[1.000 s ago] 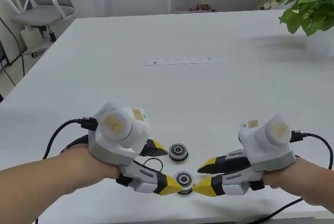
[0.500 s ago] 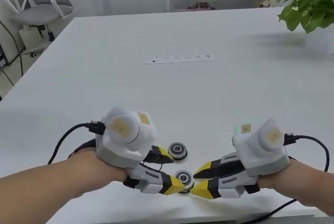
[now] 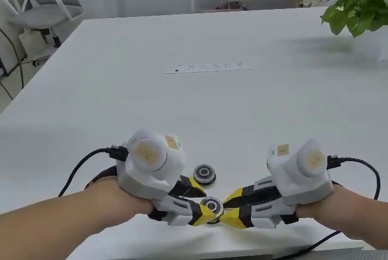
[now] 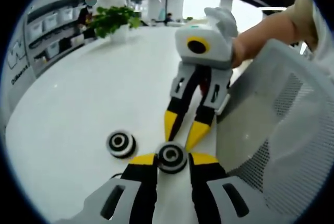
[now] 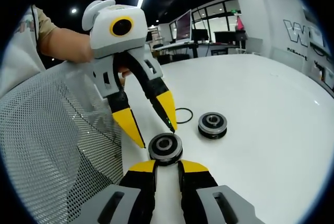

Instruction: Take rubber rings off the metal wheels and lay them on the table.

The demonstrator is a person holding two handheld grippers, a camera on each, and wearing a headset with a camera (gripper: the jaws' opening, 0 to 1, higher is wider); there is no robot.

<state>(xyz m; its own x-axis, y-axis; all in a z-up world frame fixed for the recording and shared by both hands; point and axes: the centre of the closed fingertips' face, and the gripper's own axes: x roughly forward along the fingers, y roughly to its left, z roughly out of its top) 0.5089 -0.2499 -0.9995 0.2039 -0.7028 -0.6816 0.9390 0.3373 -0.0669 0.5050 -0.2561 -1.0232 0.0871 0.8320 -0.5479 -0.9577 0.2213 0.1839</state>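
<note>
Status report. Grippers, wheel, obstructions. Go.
Left gripper jaws flank near wheel, grip unclear. Right gripper open, tips at same wheel. One rubber ring loose on table, second wheel beyond. Nothing blocking.

I'm seeing white bodies, black jaws and yellow tips on the left gripper (image 5: 155, 134) and right gripper (image 4: 179, 139). The near wheel (image 5: 165, 147) and far wheel (image 5: 212, 124) are showing silver and black. The ring (image 5: 182, 115) is reading black, the table (image 3: 242, 114) white, the plant (image 3: 354, 2) green.
</note>
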